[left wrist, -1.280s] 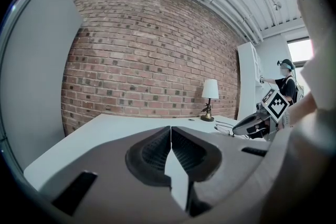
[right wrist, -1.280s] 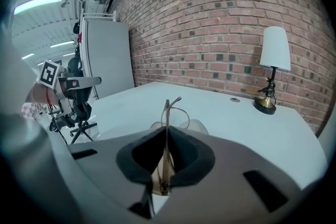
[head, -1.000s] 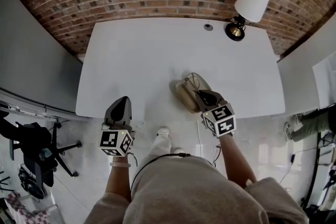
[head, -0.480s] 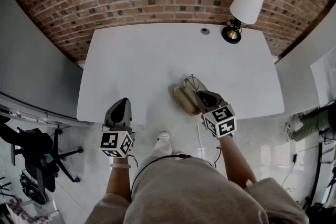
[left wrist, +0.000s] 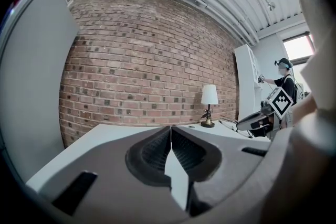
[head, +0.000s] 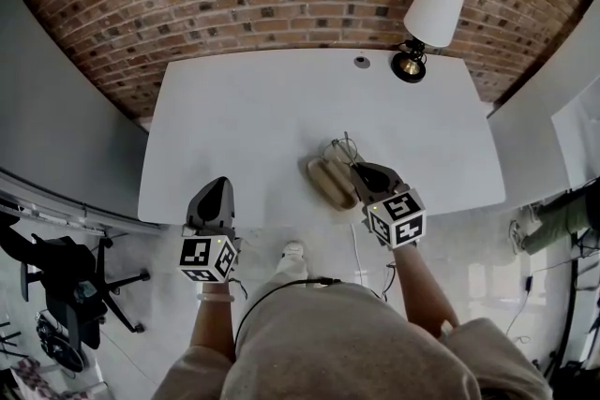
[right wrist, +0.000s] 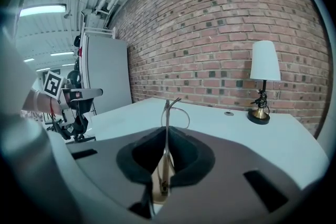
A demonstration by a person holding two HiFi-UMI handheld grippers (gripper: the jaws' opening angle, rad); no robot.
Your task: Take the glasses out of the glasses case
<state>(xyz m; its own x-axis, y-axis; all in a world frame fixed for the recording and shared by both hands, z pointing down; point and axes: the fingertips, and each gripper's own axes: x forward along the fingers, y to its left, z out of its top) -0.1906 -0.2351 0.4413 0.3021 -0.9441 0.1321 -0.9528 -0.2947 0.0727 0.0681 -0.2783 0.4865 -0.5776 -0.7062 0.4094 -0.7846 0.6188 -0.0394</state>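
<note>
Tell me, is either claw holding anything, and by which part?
The right gripper pinches the glasses by their thin metal frame, edge-on between its jaws. The left gripper is shut on nothing.

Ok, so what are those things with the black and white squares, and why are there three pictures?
It is not a robot. A person holds a tool in each hand: a gripper with two fingers that pinch. The cubes with the squares are part of those tools.

One picture comes from a camera on the person's head, looking down at the white table. It shows the left gripper and the right gripper. The other two pictures come from little cameras riding on each gripper, looking along its fingers.

On the table there is a tan glasses case, and a lamp stands at the far right corner. The right gripper's fingers are pinching thin wire glasses. The left gripper's fingers are shut with nothing between them.
</note>
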